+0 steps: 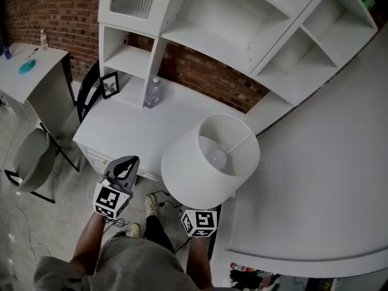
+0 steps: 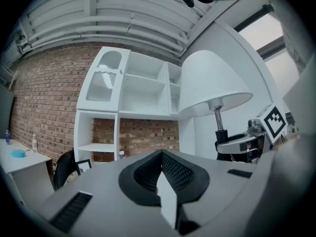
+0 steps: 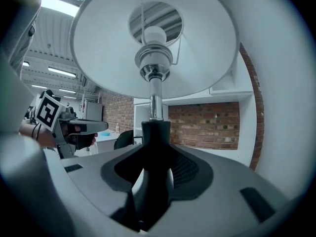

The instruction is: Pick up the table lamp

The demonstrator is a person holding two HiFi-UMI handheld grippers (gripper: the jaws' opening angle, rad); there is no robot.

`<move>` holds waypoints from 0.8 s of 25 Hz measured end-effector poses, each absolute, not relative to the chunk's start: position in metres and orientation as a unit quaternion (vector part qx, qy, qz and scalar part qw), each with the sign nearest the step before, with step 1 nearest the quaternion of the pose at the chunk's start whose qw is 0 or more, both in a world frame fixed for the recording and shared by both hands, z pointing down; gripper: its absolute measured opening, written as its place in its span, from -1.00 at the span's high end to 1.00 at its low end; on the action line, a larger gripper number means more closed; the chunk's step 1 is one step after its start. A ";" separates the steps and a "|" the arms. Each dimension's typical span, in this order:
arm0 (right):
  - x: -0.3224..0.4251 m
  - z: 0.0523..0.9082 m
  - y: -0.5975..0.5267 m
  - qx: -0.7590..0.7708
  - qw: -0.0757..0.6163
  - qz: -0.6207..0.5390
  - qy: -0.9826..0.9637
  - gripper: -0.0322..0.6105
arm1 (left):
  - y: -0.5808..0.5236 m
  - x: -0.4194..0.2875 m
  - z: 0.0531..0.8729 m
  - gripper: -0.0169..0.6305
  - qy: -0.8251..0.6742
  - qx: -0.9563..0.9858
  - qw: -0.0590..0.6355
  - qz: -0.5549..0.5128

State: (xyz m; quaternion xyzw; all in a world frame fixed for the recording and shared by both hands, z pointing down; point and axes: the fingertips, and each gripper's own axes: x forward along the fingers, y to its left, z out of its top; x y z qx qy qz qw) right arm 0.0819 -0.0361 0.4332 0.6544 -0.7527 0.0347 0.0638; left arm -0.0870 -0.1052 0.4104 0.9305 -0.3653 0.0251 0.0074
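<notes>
Since the right tool grips the black stem of the white-shaded table lamp, hold it upright; the left tool is closed, empty.

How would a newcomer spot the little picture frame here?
Find the white desk under the tall white shelving. At its far left end sits a small black picture frame, the only dark thing there, left of the clear bottle.

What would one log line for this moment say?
right gripper: shut on table lamp, at its black stem | left gripper: shut, empty
</notes>
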 end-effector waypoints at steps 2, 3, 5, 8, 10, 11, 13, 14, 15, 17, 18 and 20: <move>0.082 0.433 -0.037 0.654 0.065 0.034 -0.753 0.38 | -0.105 -0.087 0.411 0.94 -0.364 0.931 0.007 0.023; 0.082 0.433 -0.037 0.654 0.065 0.034 -0.753 0.38 | -0.106 -0.088 0.412 0.94 -0.365 0.931 0.006 0.023; 0.081 0.433 -0.038 0.654 0.065 0.033 -0.753 0.38 | -0.107 -0.088 0.412 0.94 -0.365 0.931 0.006 0.023; 0.082 0.433 -0.038 0.655 0.065 0.033 -0.752 0.38 | -0.107 -0.087 0.410 0.94 -0.365 0.931 0.005 0.021; 0.082 0.433 -0.038 0.655 0.065 0.034 -0.752 0.38 | -0.107 -0.086 0.410 0.94 -0.365 0.931 0.003 0.020; 0.082 0.433 -0.038 0.656 0.065 0.034 -0.752 0.38 | -0.107 -0.085 0.410 0.94 -0.364 0.931 0.004 0.021; 0.082 0.432 -0.039 0.656 0.065 0.033 -0.751 0.38 | -0.108 -0.084 0.409 0.94 -0.363 0.932 0.005 0.022; 0.082 0.432 -0.039 0.656 0.064 0.033 -0.751 0.38 | -0.109 -0.084 0.409 0.94 -0.362 0.932 0.005 0.022; 0.082 0.431 -0.040 0.656 0.064 0.033 -0.751 0.38 | -0.109 -0.084 0.410 0.94 -0.361 0.932 0.005 0.022; 0.082 0.431 -0.040 0.657 0.062 0.033 -0.750 0.38 | -0.109 -0.083 0.411 0.94 -0.358 0.933 0.006 0.024; 0.083 0.431 -0.041 0.657 0.062 0.033 -0.750 0.38 | -0.109 -0.082 0.411 0.94 -0.357 0.934 0.007 0.025; 0.084 0.431 -0.042 0.657 0.062 0.032 -0.751 0.38 | -0.110 -0.081 0.411 0.94 -0.356 0.934 0.007 0.024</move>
